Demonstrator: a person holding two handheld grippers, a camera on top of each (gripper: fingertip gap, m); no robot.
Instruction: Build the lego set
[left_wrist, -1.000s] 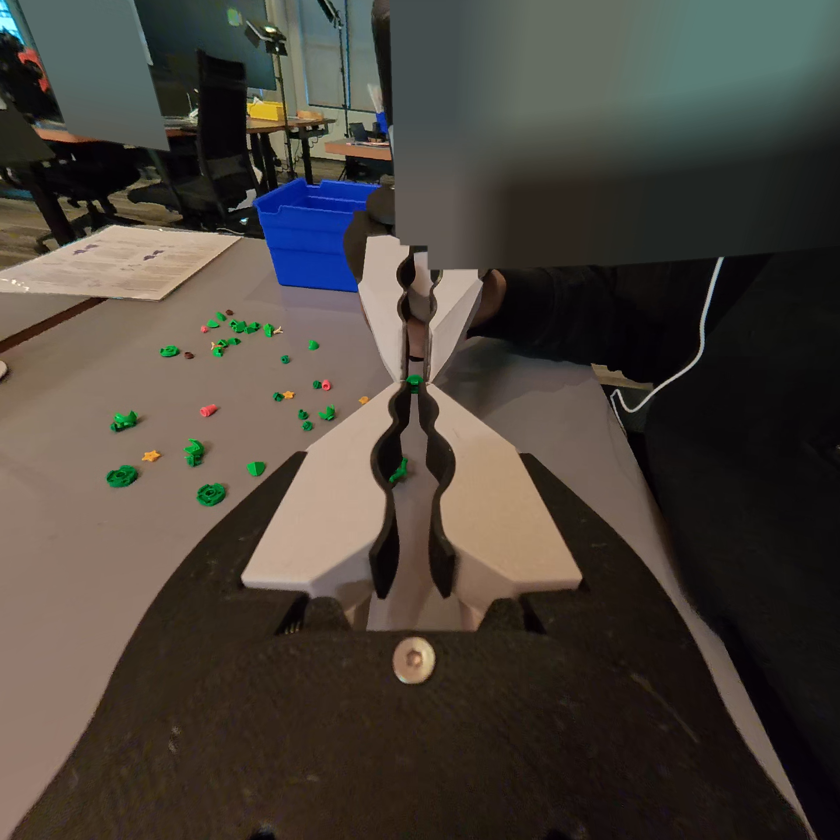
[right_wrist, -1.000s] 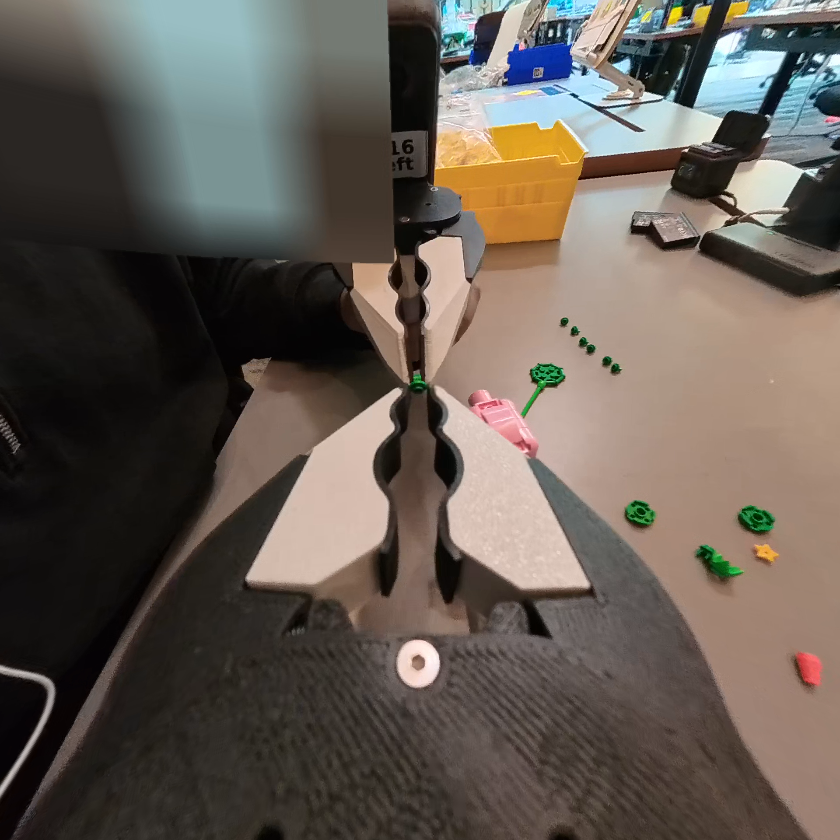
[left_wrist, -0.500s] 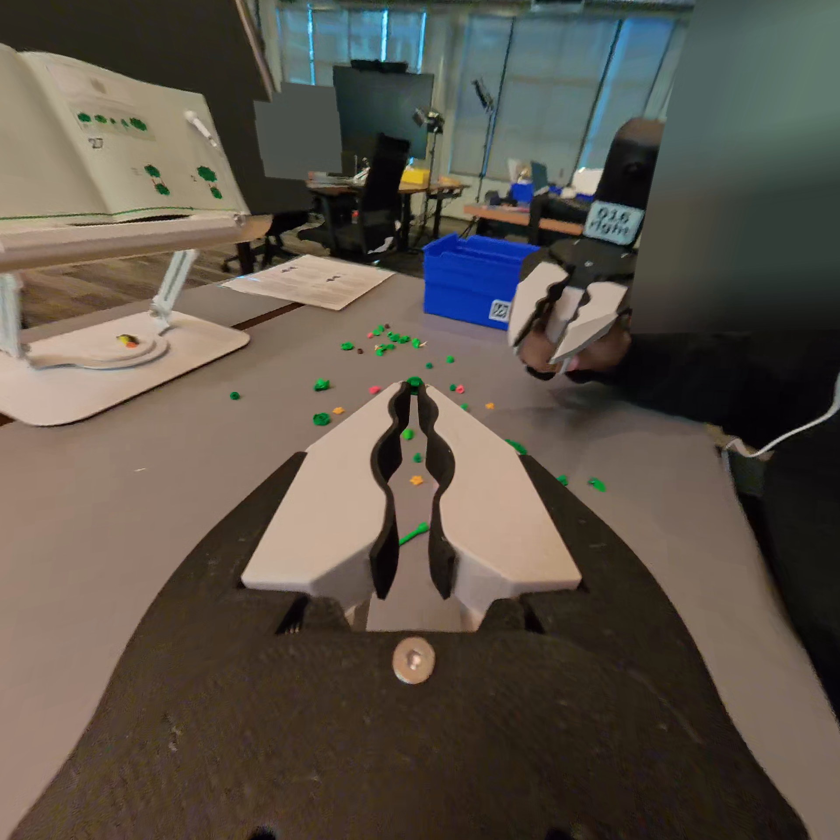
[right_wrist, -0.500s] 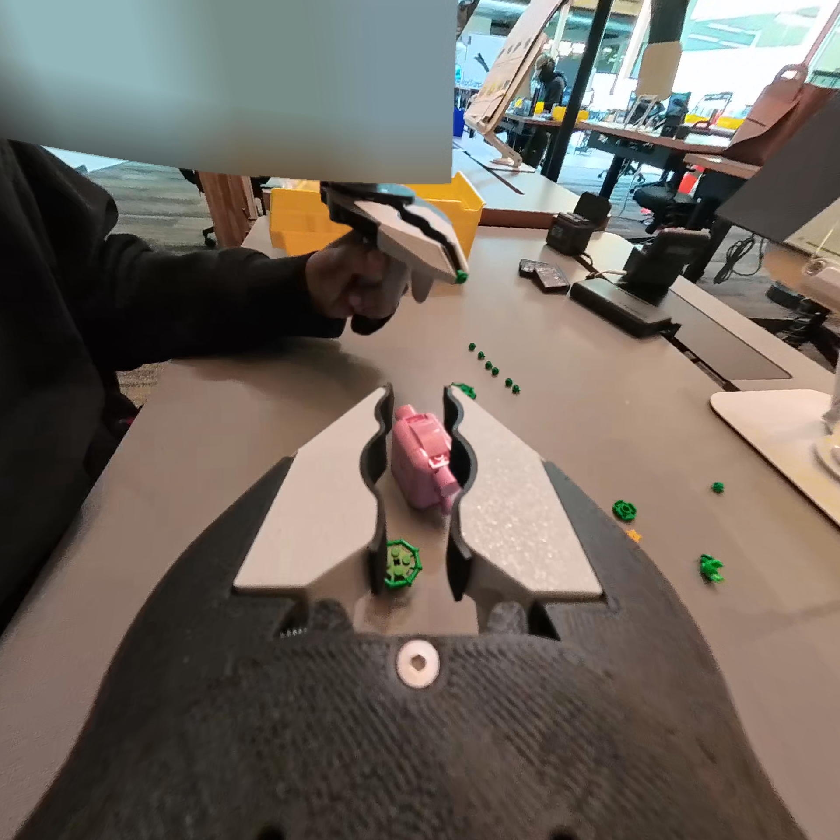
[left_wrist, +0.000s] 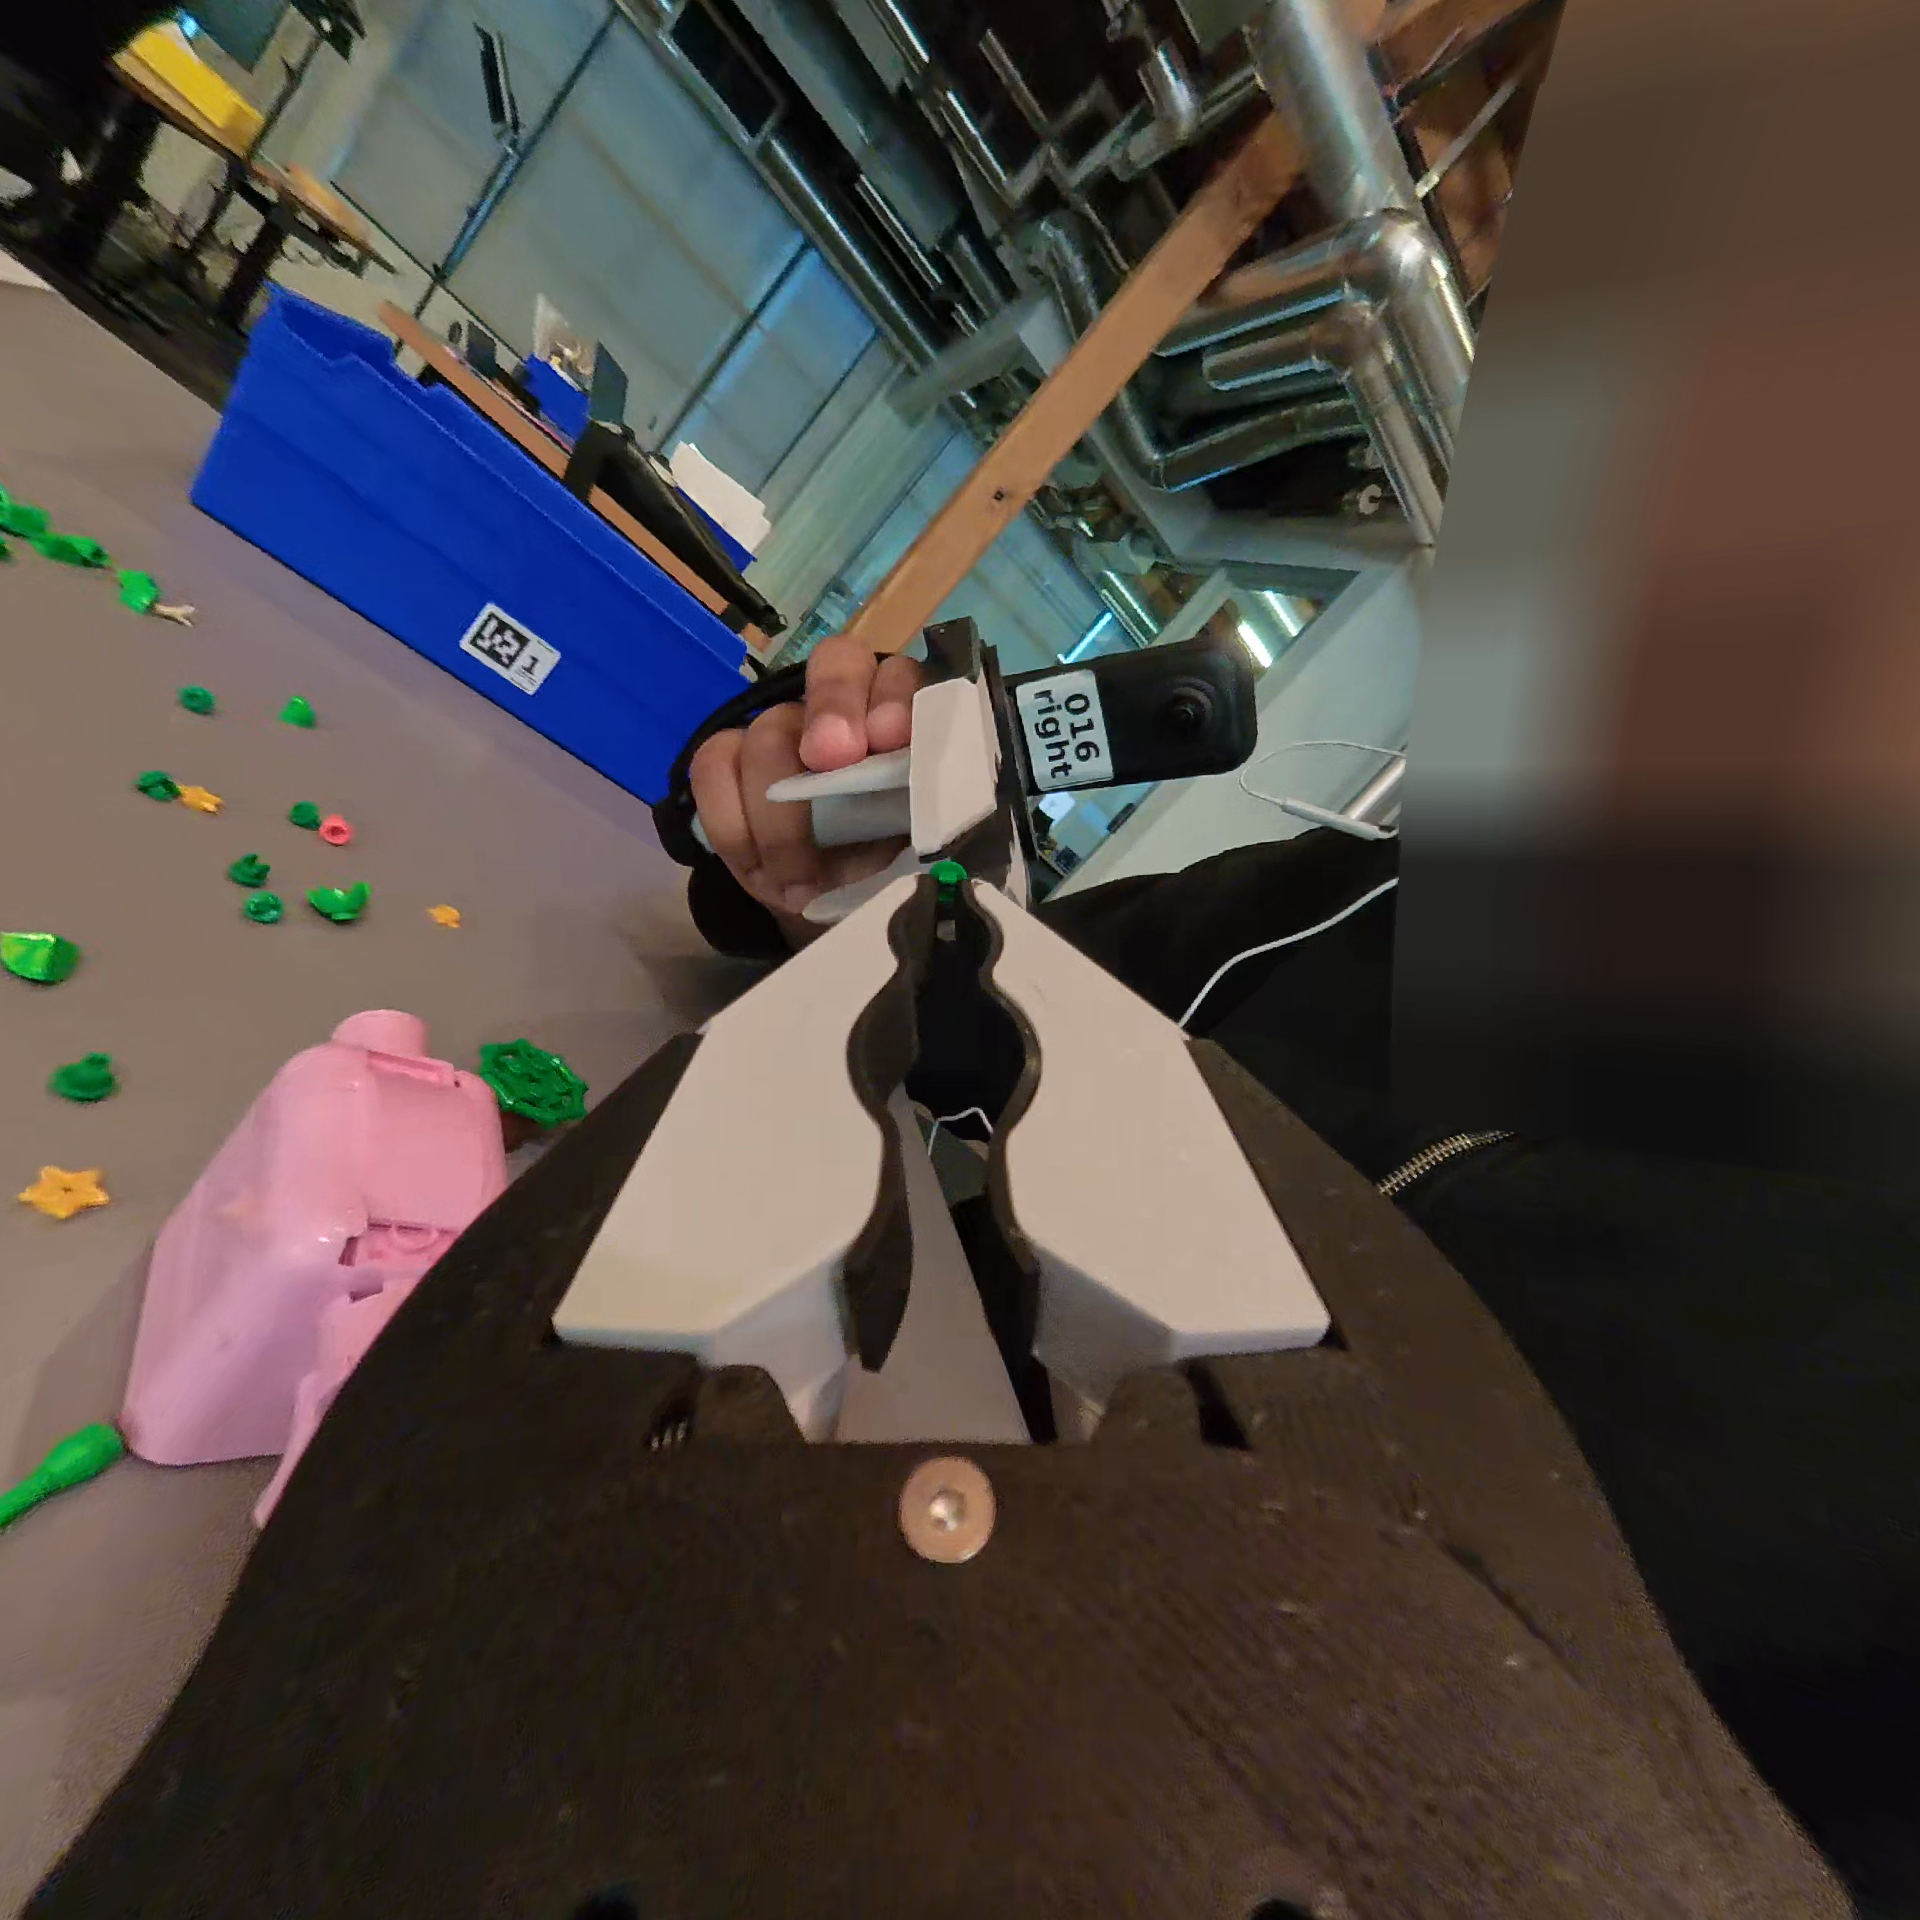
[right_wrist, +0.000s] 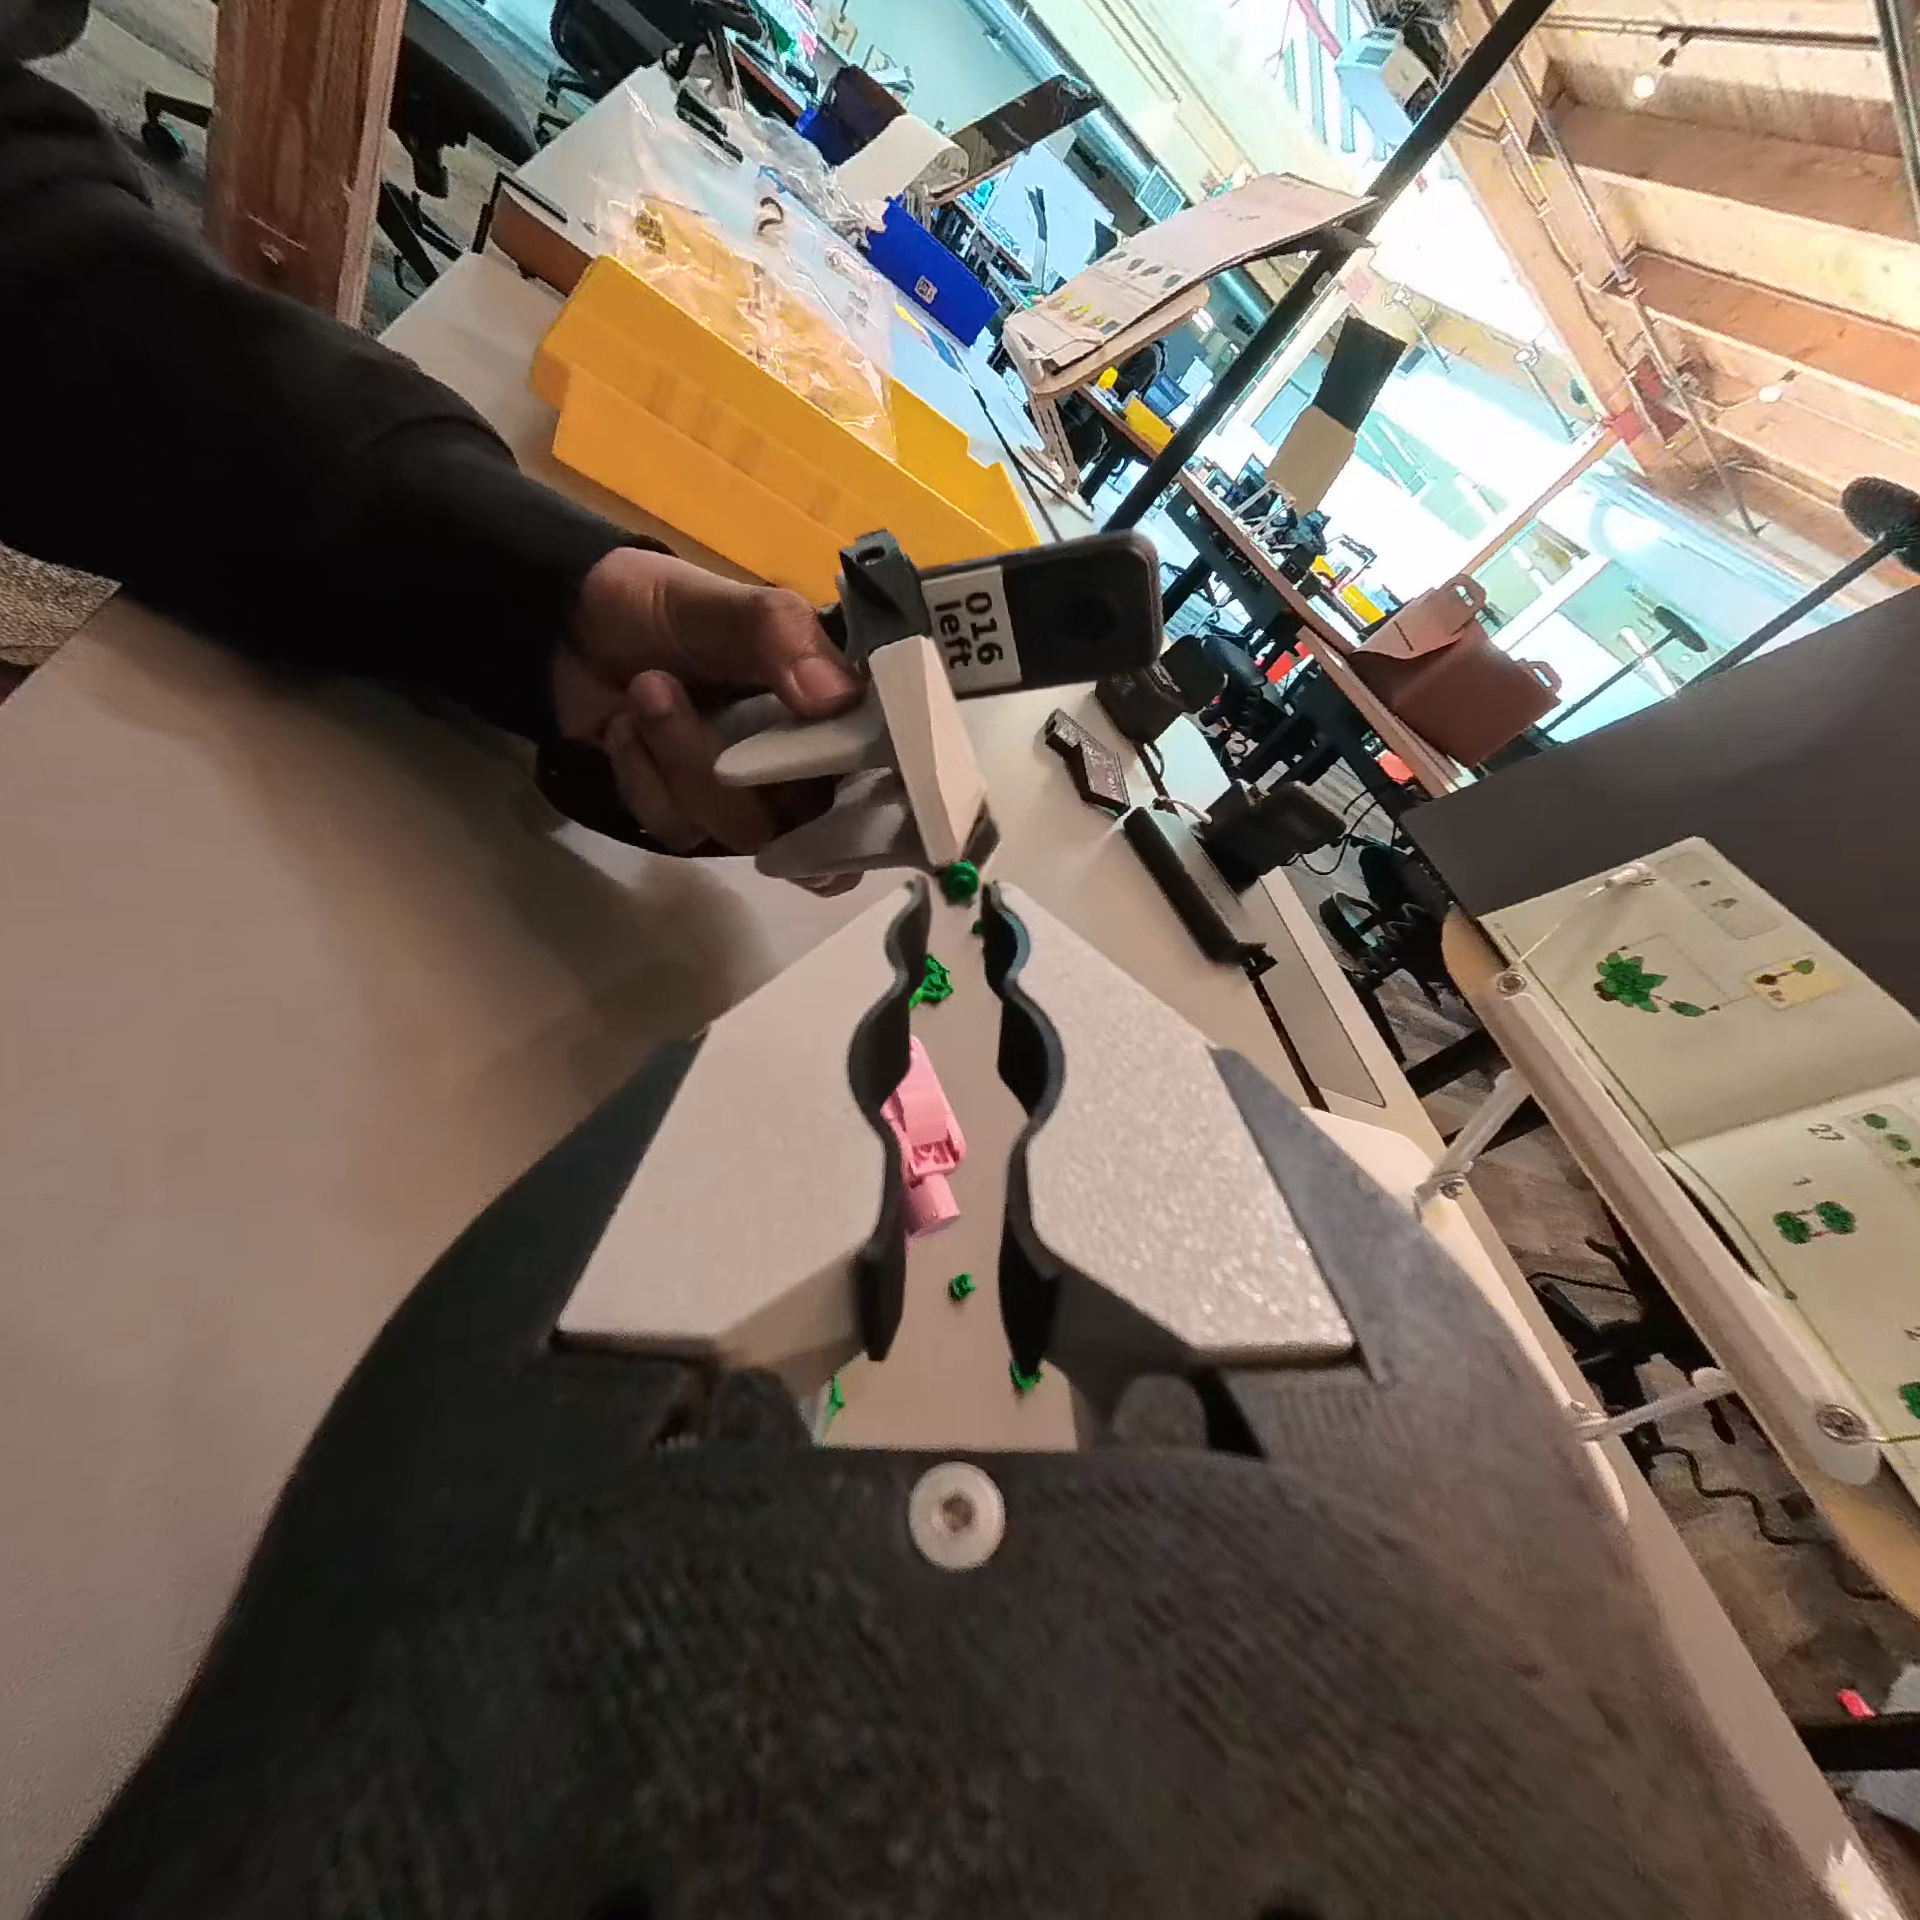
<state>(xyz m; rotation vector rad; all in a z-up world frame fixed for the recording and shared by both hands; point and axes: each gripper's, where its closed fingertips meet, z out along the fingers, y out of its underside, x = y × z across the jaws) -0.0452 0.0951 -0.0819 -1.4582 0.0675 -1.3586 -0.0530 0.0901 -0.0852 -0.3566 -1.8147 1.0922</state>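
Note:
My left gripper (left_wrist: 943, 883) is shut on a small green stud piece (left_wrist: 943, 871) at its tips, held in the air above the table. My right gripper (right_wrist: 956, 904) is open a little, with its tips right at that green piece (right_wrist: 957, 881), which the left gripper (right_wrist: 961, 868) holds out to it. Whether the right fingers (left_wrist: 951, 769) touch the piece I cannot tell. A pink lego body (left_wrist: 312, 1226) lies on the grey table below, next to a green round wheel-like piece (left_wrist: 532, 1081). The pink body also shows between my right fingers (right_wrist: 920, 1153).
Several small green, orange and pink pieces (left_wrist: 249, 873) lie scattered on the table. A blue bin (left_wrist: 468, 582) stands behind them. A yellow bin (right_wrist: 748, 457) stands at the other end. An open instruction booklet on a white stand (right_wrist: 1714, 1039) is at the right. The tips of both grippers are at nearly the same place.
Half a second ago the grippers were apart, the right one open over the pink body. Now both are tilted and tip to tip again around the green piece.

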